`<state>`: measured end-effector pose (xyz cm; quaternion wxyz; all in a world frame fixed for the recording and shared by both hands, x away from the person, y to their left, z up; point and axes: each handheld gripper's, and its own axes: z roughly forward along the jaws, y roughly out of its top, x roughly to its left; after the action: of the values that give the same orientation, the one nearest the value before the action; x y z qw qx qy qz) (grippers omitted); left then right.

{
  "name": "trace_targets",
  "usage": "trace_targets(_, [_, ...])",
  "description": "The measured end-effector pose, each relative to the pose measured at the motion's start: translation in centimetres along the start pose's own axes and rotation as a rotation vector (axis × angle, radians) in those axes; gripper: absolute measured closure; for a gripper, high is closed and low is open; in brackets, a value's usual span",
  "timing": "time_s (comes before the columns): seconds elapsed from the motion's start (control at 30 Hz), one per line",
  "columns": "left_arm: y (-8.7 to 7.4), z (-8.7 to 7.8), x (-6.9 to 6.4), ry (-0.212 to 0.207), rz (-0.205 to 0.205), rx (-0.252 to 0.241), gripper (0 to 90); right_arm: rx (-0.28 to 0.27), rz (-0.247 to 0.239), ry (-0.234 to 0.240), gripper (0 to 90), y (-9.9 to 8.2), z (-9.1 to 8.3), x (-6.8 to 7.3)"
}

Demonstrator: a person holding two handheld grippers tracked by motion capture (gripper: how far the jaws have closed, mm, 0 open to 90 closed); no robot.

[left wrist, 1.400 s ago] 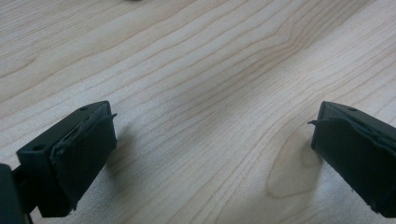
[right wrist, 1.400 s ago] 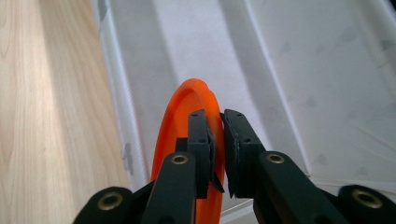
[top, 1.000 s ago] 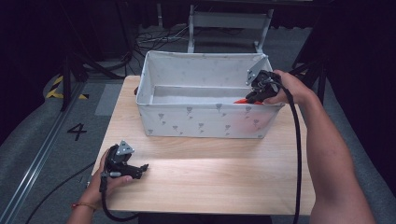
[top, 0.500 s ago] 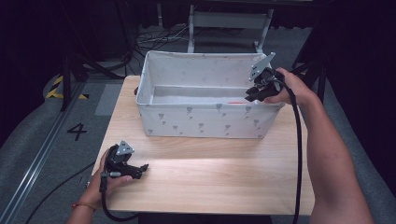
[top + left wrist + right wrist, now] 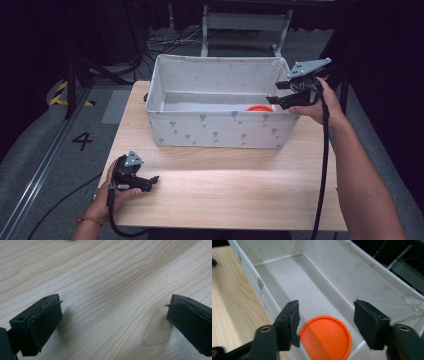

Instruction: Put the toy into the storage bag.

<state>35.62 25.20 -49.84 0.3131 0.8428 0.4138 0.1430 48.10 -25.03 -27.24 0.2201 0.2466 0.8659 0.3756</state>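
- High view first, from the left: our left gripper (image 5: 150, 181) rests on the pale wooden table (image 5: 225, 195) near its front left corner, well apart from the box. In the left gripper view its jaws stand wide apart over bare wood grain, with nothing between them.
- At mid-table we see the fabric box (image 5: 220, 130), rectangular, soft-walled, light grey with a small printed motif. Its floor looks pale and smooth.
- Inside, at the right end, lies the orange disc (image 5: 325, 336), round and flat with a thin raised rim; we judge it plastic, perhaps a lid, though the view is too partial to be sure. It sits on the box floor against the near wall.
- At the right, our right gripper (image 5: 272, 92) hovers above the box's right end. Its jaws have just been opening; the black pads stand clear of the disc, which lies below them and is not held.
- We judge the placing done: the disc is in the box and let go. What is left seems to be drawing the right hand clear.
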Motion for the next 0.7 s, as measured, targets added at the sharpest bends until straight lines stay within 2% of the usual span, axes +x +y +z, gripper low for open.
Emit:
trace_targets(0.1, [0.0, 0.0, 0.0, -0.001, -0.001, 0.000, 0.4, -0.024, 0.025, -0.039, 29.5, -0.4, -0.9, 0.2])
trace_targets(0.17, [0.0, 0.0, 0.0, 0.000, -0.001, -0.001, 0.4, -0.018, 0.038, -0.086, 25.4, -0.7, -1.3, 0.4])
trace_targets(0.27, [0.0, 0.0, 0.0, 0.000, 0.000, 0.000, 0.4, -0.028, 0.059, -0.075, 22.6, -1.3, -1.7, 0.5])
trace_targets(0.3, [0.0, 0.0, 0.0, 0.001, 0.000, 0.000, 0.4, -0.034, 0.066, -0.116, 19.4, -1.7, -2.1, 0.7])
trace_targets(0.43, [0.0, 0.0, 0.0, 0.001, 0.000, 0.000, 0.4, -0.055, 0.083, -0.115, 16.9, -2.2, -2.7, 1.0])
trace_targets(0.57, [0.0, 0.0, 0.0, 0.001, 0.000, 0.000, 0.4, -0.071, 0.073, -0.142, 16.5, -2.9, -3.6, 1.6])
trace_targets(0.63, [0.0, 0.0, 0.0, 0.001, 0.000, 0.000, 0.4, -0.088, 0.085, -0.144, 16.5, -3.3, -4.1, 1.8])
trace_targets(0.7, [0.0, 0.0, 0.0, -0.001, -0.002, 0.000, 0.4, -0.083, 0.092, -0.144, 16.5, -3.6, -4.5, 2.1])
